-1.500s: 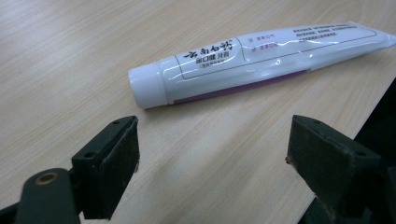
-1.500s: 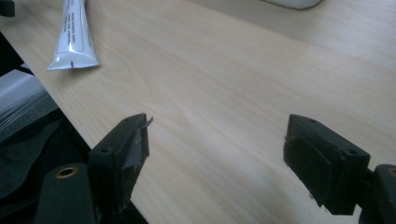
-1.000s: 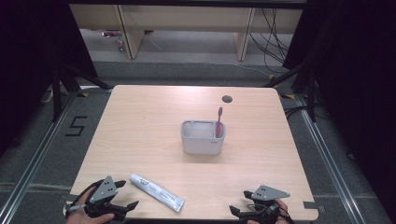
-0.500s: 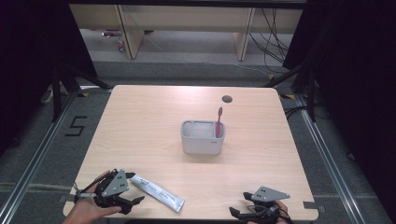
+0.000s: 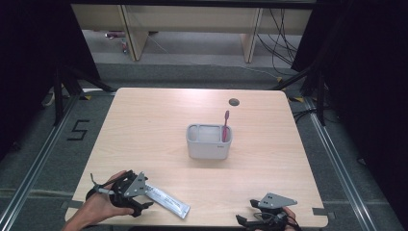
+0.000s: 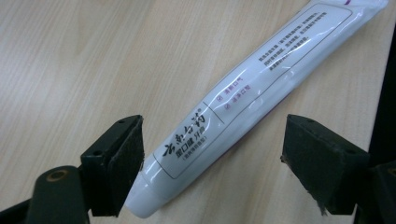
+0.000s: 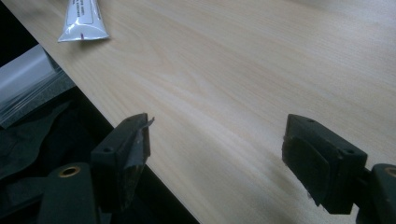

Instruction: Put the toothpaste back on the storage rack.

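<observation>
The left hand-held gripper [image 6: 212, 154] has moved in over the cap end of the white toothpaste tube [image 6: 243, 102], jaws wide apart astride it, gripping nothing. Chinese print covers the tube, lying near the bench [image 5: 159, 125] front edge. The right hand-held gripper [image 7: 215, 158] hangs wide open, empty.

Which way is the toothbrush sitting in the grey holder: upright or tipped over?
Upright. The pink toothbrush stands in the right end of the grey holder, its head poking up above the rim.

High view overlooks table [image 5: 144, 125]; gripper views skim it closely.
</observation>
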